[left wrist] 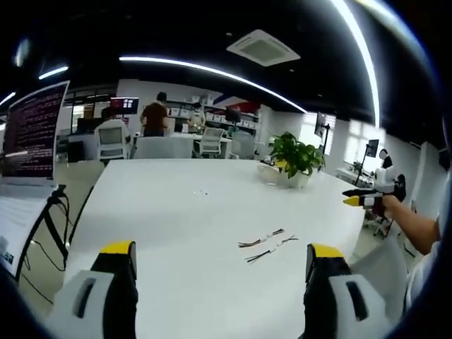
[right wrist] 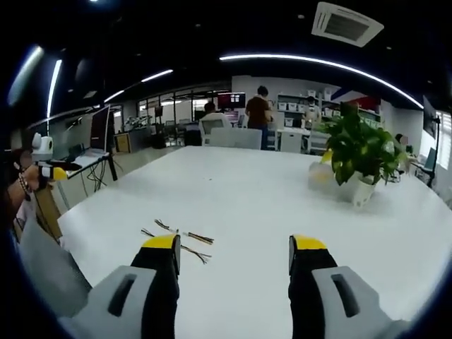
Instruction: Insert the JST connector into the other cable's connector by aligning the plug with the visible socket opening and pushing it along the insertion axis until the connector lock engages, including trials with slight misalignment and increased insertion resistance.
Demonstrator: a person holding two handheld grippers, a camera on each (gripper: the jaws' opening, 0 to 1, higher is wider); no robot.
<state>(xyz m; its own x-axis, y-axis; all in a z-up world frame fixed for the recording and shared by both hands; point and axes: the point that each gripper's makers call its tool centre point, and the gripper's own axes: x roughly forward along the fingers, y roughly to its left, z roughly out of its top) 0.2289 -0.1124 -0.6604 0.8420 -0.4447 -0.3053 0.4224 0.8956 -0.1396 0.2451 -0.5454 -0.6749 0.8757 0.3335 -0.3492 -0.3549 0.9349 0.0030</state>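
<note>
Two thin cables with small pale connectors and dark, red and yellow wire ends lying side by side on the broad white tabletop (left wrist: pixel 183 233): upper cable (left wrist: pixel 261 239) and lower cable (left wrist: pixel 272 249) in the left gripper view, close together, not joined, ahead and slightly right of centre between the jaws. Same pair in the right gripper view, one cable (right wrist: pixel 185 234) farther off, the other (right wrist: pixel 176 246) nearer, just ahead of the left jaw tip. Left gripper (left wrist: pixel 220 260), grey-bodied with black jaws and yellow tips, jaws spread wide, nothing between them, held above the table and apart from the cables. Right gripper (right wrist: pixel 234 248), same build, jaws likewise spread wide and empty, also clear of the cables. Right gripper seen again at the right edge of the left gripper view, held in a person's hand (left wrist: pixel 392 205) with a bare forearm behind it, yellow tips pointing left. Left gripper seen at the left edge of the right gripper view, yellow tip showing. Leafy green potted plant in a white pot (left wrist: pixel 293 159) standing at the far right part of the table, well apart from the cables. Monitor with lines of text (left wrist: pixel 35 131) on a stand off the table's left side. People and white office chairs in the background beyond the table.
</note>
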